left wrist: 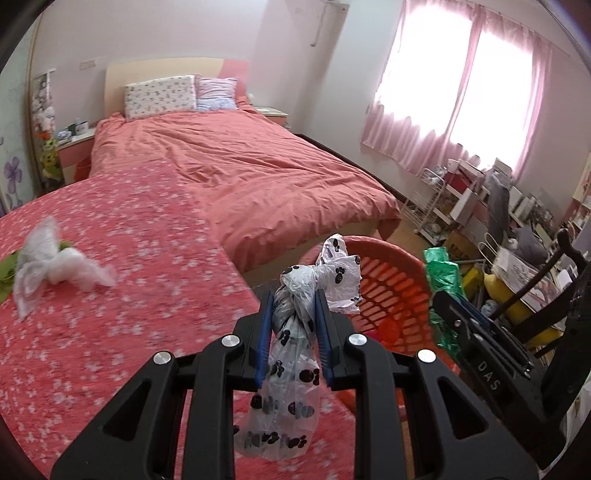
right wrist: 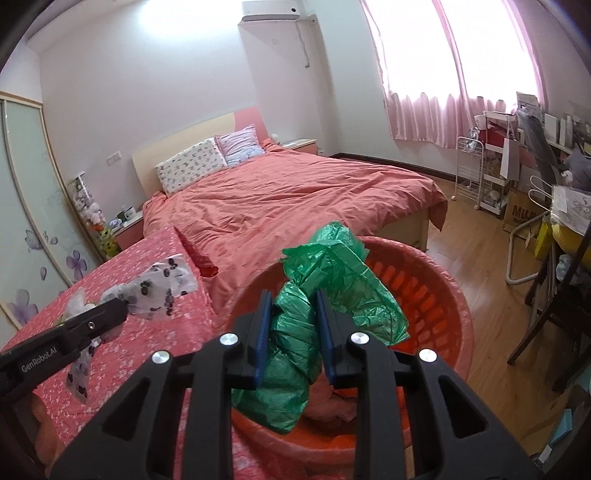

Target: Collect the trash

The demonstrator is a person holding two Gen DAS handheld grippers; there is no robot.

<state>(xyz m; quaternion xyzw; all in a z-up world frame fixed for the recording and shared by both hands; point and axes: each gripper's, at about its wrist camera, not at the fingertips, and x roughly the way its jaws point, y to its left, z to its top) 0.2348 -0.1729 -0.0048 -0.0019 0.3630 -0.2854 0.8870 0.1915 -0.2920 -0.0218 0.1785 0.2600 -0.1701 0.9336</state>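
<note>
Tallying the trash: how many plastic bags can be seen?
3. Paw-print bag in the left gripper; green bag in the right gripper over the basket; white bag on the tablecloth. Others may be hidden inside the basket.

This is a lived-in bedroom in a home: a wide bed [right wrist: 295, 199] under a rumpled coral duvet, with two patterned pillows [right wrist: 192, 168] against a cream headboard. Pink curtains [right wrist: 461, 66] hang over a bright window, and an air conditioner [right wrist: 269, 13] sits high on the wall. A sliding wardrobe door [right wrist: 33, 206] with purple flower decals, wood flooring [right wrist: 480, 258] and cluttered storage racks [right wrist: 491, 173] complete the domestic look.
</note>
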